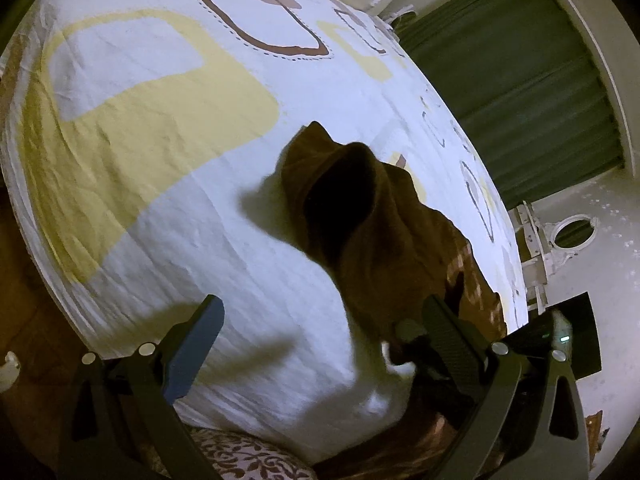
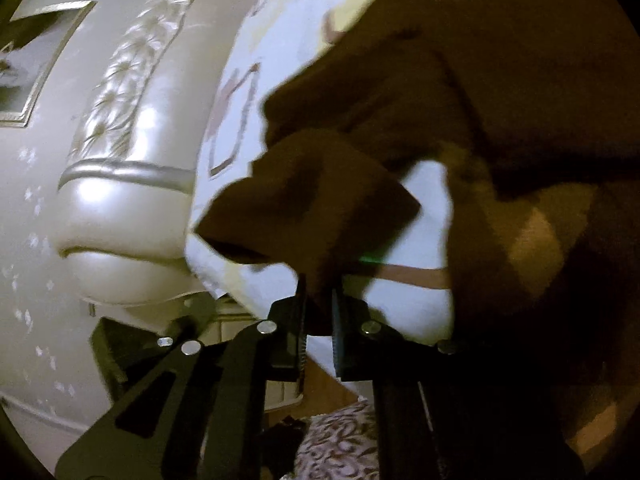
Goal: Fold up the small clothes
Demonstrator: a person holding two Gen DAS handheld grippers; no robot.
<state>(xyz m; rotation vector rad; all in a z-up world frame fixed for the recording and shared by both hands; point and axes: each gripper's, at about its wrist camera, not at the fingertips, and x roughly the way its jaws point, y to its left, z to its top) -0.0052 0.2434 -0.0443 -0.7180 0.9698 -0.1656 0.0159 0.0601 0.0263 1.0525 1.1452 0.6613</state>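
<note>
A brown garment point(image 1: 360, 208) rises in a crumpled peak off the bed's patterned sheet point(image 1: 160, 120), one fold gaping dark in the middle. My left gripper point(image 1: 322, 306) stands wide open low over the sheet. Its right finger point(image 1: 444, 332) is beside the garment's lower edge, and nothing is pinched between the jaws. In the right wrist view my right gripper point(image 2: 319, 292) is shut on a bunched corner of the brown garment point(image 2: 320, 200). The cloth hangs over the fingers and fills the upper right, hiding much of the sheet point(image 2: 424, 216).
A cream padded headboard point(image 2: 132, 160) curves along the bed's end, with a framed picture point(image 2: 36, 60) on the wall. A green curtain point(image 1: 500, 80) hangs beyond the bed's far side. A brown-and-white patterned cloth point(image 1: 248, 460) lies below the bed's near edge. A dark device with a green light point(image 1: 560, 336) sits at the right.
</note>
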